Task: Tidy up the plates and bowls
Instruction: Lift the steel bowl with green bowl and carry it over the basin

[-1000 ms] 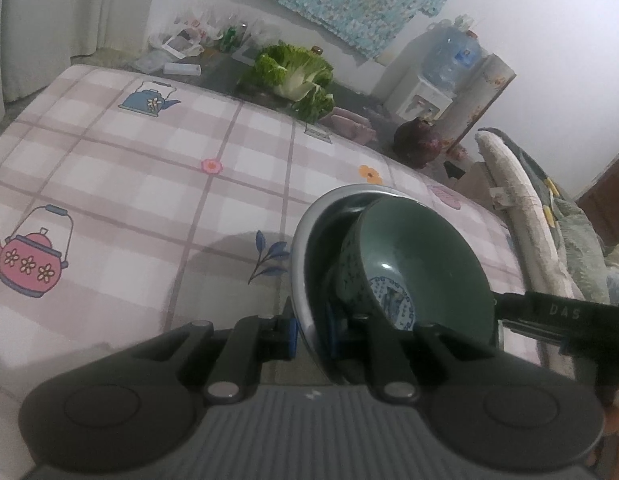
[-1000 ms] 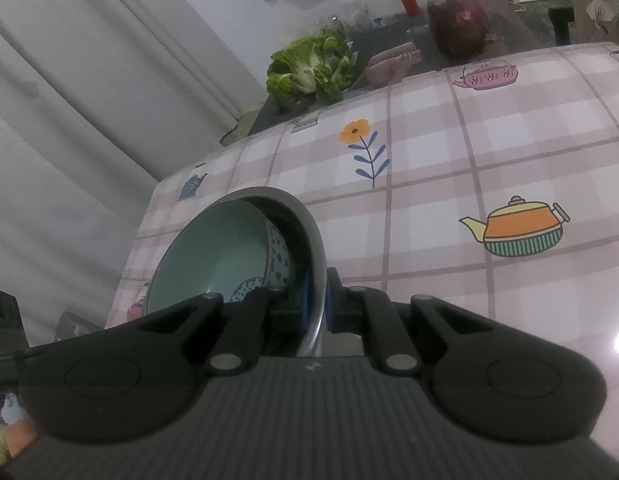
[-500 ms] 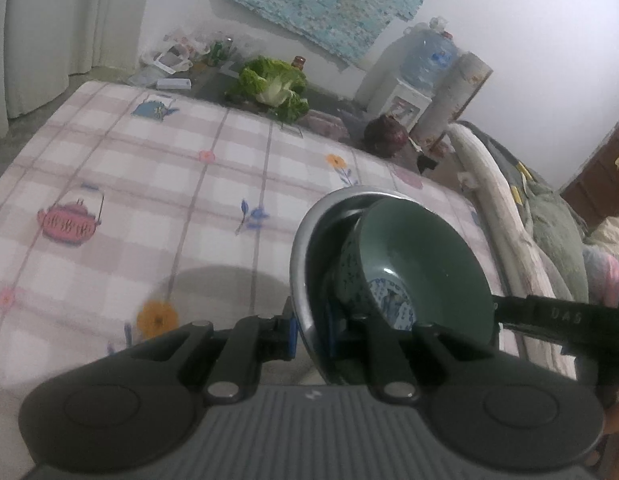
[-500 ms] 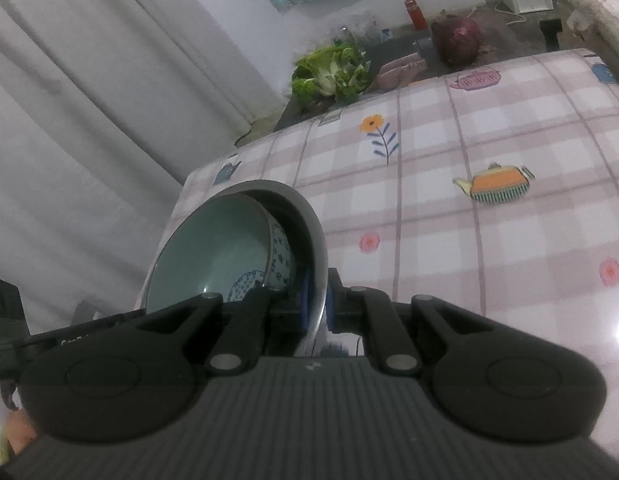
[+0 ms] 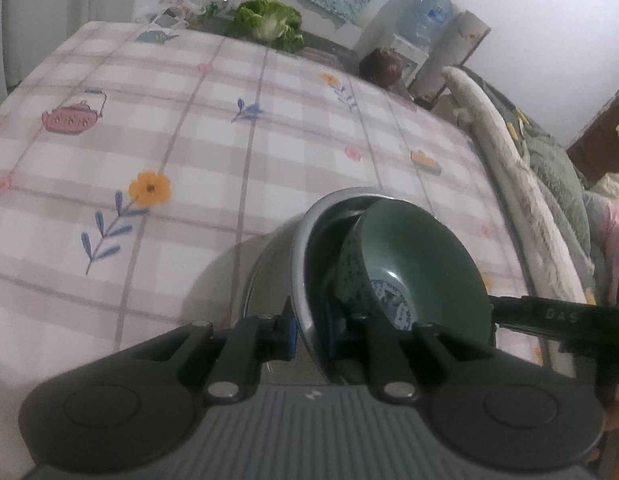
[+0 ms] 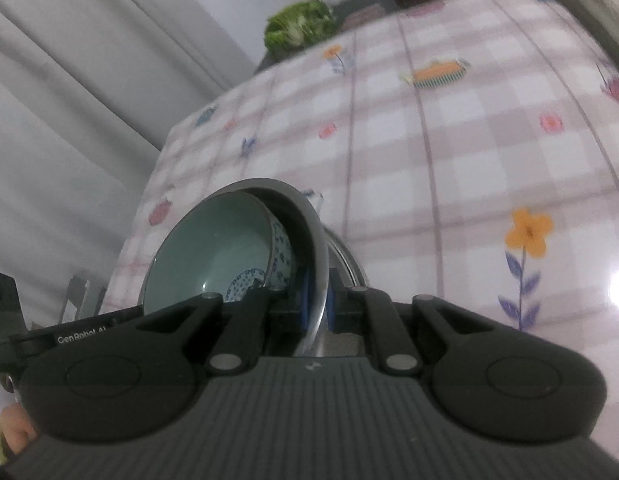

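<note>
A steel bowl [image 5: 305,280] holds a green-glazed ceramic bowl [image 5: 421,264] with a blue pattern nested inside it. My left gripper [image 5: 309,328] is shut on the steel bowl's rim. My right gripper [image 6: 318,306] is shut on the opposite side of the same steel bowl's rim [image 6: 315,240]; the ceramic bowl [image 6: 213,252] shows there to the left. The pair hangs tilted above the checked tablecloth [image 5: 229,128]. The other gripper's black body shows at each view's edge.
The tablecloth [image 6: 469,140] carries printed teapots and flowers. Beyond the table's far edge are a cabbage [image 5: 269,24], a dark red pot [image 5: 379,62] and a water jug [image 5: 425,4]. A padded bench [image 5: 509,152] runs along the right; curtains [image 6: 69,80] hang on the left.
Both grippers have pulled the nested bowls back towards the near side of the table; more of the cloth shows ahead. The grips have not changed.
</note>
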A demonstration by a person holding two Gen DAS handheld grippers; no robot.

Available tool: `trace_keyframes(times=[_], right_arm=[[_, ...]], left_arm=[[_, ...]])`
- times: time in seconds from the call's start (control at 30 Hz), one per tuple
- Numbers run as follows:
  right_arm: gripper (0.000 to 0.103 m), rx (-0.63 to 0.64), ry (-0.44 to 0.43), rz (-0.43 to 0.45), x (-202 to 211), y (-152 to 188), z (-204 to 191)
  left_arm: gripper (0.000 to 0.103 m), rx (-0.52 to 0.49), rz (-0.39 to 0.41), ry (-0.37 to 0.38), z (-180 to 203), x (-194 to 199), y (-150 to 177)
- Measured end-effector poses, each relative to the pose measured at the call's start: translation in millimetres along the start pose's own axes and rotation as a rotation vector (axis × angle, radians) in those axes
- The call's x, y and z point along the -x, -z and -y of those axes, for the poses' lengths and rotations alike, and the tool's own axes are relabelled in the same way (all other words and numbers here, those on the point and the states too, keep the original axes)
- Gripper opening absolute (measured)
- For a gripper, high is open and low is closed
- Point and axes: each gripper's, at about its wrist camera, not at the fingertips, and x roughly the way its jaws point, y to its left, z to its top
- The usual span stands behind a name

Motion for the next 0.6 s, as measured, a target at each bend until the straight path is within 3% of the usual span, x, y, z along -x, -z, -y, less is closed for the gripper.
trace_keyframes(times=[0.47,0.6], right_arm=[[0.011,0.090,0.018,0.000,-2.8,19.9,-8.5],[0.011,0.122,0.042,0.019,-1.1,20.0,-11.0]], left_arm=[[0.014,-0.011,0.003,-0.012,-5.6,5.1,15.2],[0.023,-0.046,0.024,-0.042,0.1,9.2,18.0]])
